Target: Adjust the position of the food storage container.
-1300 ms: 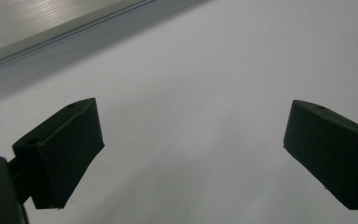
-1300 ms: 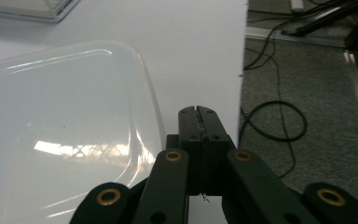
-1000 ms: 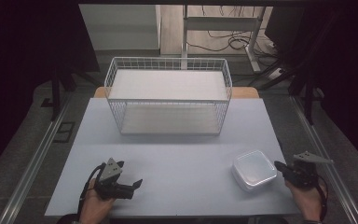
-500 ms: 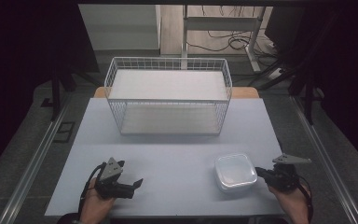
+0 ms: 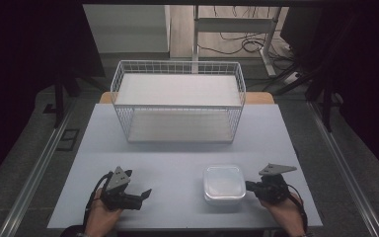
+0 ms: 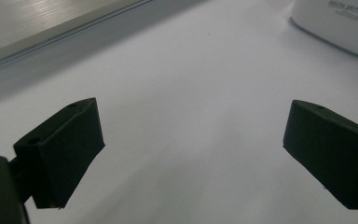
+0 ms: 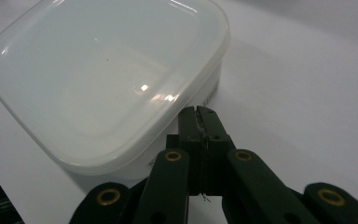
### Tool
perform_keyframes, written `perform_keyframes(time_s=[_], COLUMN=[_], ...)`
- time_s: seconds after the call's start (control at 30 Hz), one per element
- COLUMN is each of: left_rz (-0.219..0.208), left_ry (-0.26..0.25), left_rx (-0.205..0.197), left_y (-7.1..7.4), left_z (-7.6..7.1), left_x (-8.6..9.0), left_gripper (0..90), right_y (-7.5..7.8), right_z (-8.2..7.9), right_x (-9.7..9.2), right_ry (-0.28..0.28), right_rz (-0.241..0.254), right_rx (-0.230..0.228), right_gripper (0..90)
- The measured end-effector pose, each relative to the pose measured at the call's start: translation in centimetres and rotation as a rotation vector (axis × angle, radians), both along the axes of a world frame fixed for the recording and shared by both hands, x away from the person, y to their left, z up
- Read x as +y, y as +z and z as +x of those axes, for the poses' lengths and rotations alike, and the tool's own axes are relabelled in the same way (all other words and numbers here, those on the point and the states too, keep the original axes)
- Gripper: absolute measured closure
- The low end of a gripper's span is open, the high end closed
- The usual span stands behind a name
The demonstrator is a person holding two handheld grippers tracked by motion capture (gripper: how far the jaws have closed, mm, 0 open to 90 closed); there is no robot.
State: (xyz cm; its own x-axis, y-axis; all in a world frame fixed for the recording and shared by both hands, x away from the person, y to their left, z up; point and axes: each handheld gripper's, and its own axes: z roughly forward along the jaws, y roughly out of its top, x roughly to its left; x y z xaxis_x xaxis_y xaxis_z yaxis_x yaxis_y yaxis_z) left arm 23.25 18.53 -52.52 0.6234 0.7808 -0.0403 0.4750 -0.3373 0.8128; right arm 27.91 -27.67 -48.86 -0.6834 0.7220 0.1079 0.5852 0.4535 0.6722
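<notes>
The white lidded container (image 5: 223,184) sits on the pale table (image 5: 177,153), near the front edge and right of centre, well apart from the wire basket (image 5: 177,101) standing empty at the far side.

The right gripper (image 5: 249,186) lies low at the container's right wall, its jaws pressed together with nothing between them. In the right gripper view the closed tips (image 7: 198,116) meet the wall just under the lid's rim — a stance suited to nudging the box sideways rather than lifting it, in my judgement.

The left gripper (image 5: 145,193) rests in the person's left hand (image 5: 101,217) at the front left, jaws spread wide over bare table. It points toward the container, apart from it — likely waiting to receive or steady it.
</notes>
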Motion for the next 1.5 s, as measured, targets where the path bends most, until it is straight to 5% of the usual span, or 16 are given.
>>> perform_keyframes(time_s=[0.67, 0.8, 0.93, 1.27, 1.37, 1.5], left_rz=[-0.026, -0.034, -0.055, -0.015, -0.002, -0.007], left_ry=[-0.017, -0.026, -0.046, -0.066, -0.068, -0.053], left_rx=[0.009, 0.008, -0.003, 0.002, 0.004, 0.019], left_y=[-0.1, -0.1, -0.1, -0.1, -0.1, -0.1], left_z=[0.1, 0.1, 0.1, 0.0, 0.0, 0.0], left_x=[0.2, 0.3, 0.4, 0.0, -0.1, 0.0], left_gripper=[4.1, 4.1, 4.1, 5.9, 5.9, 5.9], right_y=[-0.7, -0.7, -0.3, 0.0, -0.7, -1.4], right_z=[0.4, 0.5, 0.3, -0.3, -0.2, 0.2], right_x=[9.4, 10.2, 9.5, 6.5, 6.3, 6.5], right_ry=[0.174, 0.181, 0.155, 0.113, 0.129, 0.125], right_rz=[0.038, 0.033, -0.003, -0.019, -0.038, -0.049], right_rx=[-0.006, -0.011, -0.073, -0.200, -0.194, -0.161], right_gripper=[89.0, 88.9, 86.4, 51.8, 30.5, 20.5])
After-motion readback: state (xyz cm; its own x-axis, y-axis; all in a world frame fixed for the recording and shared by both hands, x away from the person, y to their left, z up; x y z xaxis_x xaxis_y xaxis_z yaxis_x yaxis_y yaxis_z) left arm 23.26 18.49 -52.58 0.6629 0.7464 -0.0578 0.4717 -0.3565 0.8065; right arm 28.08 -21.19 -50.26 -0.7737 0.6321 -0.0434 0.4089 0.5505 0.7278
